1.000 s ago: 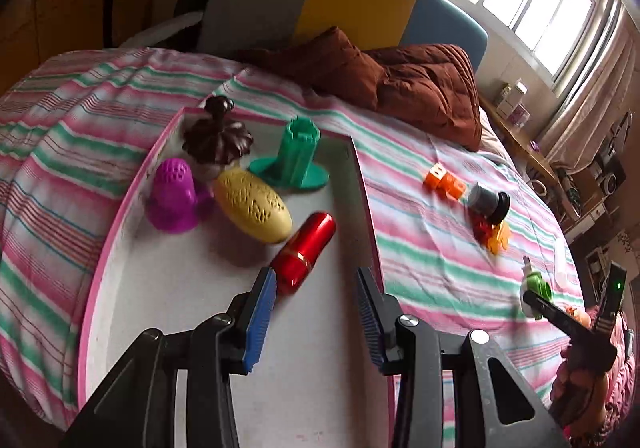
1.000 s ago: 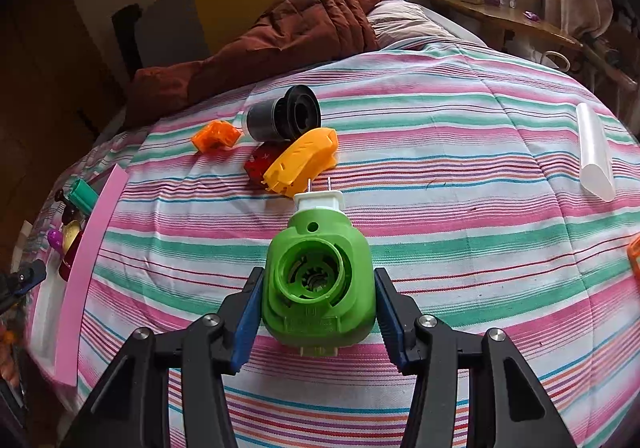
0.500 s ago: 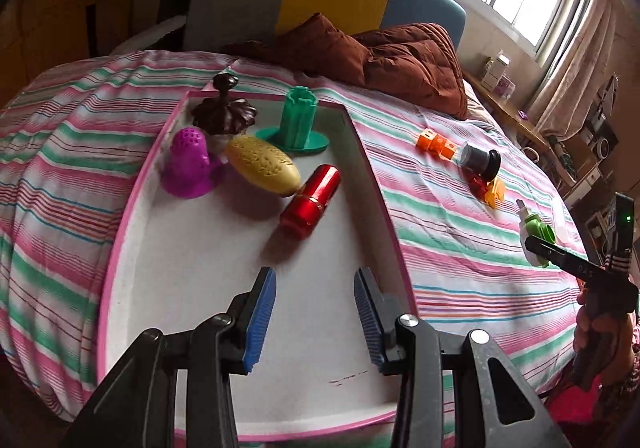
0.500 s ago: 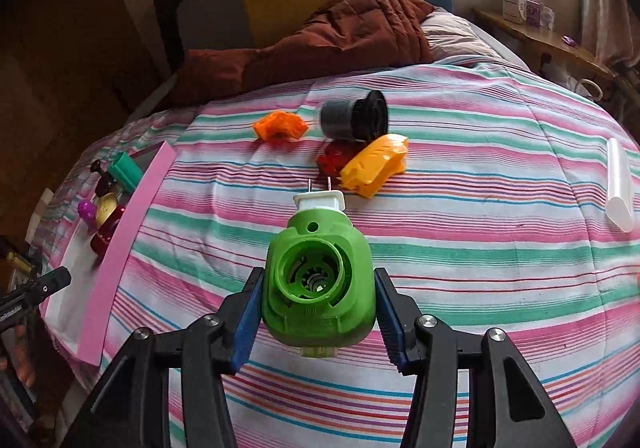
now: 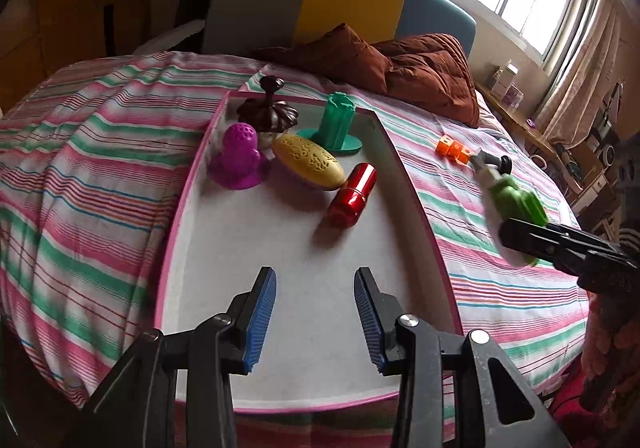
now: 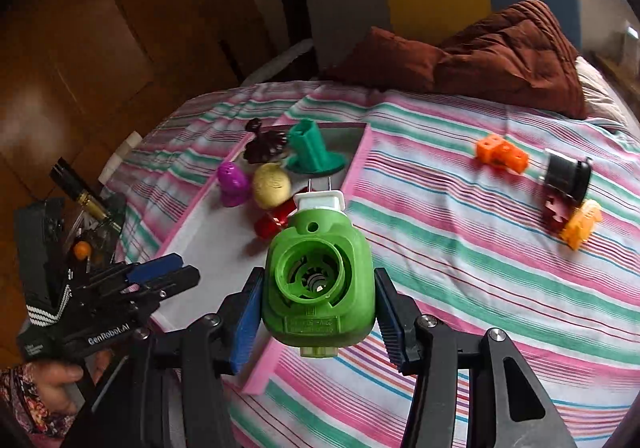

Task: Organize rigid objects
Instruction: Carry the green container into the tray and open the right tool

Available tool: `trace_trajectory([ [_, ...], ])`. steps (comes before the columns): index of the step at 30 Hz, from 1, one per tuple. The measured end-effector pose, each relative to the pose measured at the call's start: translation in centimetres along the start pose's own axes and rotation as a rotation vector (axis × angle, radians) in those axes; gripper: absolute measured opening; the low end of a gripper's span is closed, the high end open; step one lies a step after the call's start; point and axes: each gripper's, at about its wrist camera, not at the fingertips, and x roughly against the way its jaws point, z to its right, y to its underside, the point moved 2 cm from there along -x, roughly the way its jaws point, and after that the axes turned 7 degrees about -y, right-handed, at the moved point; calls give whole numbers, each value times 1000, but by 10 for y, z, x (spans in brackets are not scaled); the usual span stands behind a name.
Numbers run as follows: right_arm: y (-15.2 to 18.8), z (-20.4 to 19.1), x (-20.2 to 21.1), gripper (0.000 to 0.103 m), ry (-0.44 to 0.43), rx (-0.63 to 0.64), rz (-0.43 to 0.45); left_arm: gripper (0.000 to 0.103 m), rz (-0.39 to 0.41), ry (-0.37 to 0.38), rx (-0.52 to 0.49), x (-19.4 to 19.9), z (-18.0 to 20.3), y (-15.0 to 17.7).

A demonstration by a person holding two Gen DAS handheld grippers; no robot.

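My right gripper (image 6: 316,312) is shut on a green plug-in device (image 6: 318,280) with a white two-pin plug and holds it above the right rim of the pink-edged white tray (image 6: 192,236). It also shows in the left wrist view (image 5: 514,200). My left gripper (image 5: 315,314) is open and empty over the tray's near end (image 5: 304,388). In the tray lie a red cylinder (image 5: 352,194), a yellow oval piece (image 5: 308,162), a purple piece (image 5: 238,156), a dark brown piece (image 5: 268,110) and a green stand (image 5: 338,124).
On the striped bedspread right of the tray lie an orange block (image 6: 502,154), a black cylinder (image 6: 566,176), a small red piece (image 6: 554,214) and a yellow-orange piece (image 6: 580,224). A brown quilt (image 6: 500,56) lies at the headboard.
My right gripper has carried the green device left, from over the bedspread to the tray's edge. My left gripper has drawn back toward the tray's near end, still open.
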Motion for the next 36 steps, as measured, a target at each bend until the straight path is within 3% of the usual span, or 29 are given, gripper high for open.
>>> trace_trajectory([
  [4,-8,-28,-32,53,-46,14,-44,41,25,-72,15,9,-13,-1],
  [10,-16,-59,-71,53,-93,18,-86,41,78,-135,152,27,-49,-13],
  [23,-22,-85,-140,53,-25,-20,-131,41,157,-194,327,50,-94,-22],
  [29,-21,-90,-140,60,-148,-60,-100,41,155,-187,356,50,-100,-21],
  [36,-16,-82,-106,61,-118,-34,-37,41,137,-156,327,44,-88,-17],
])
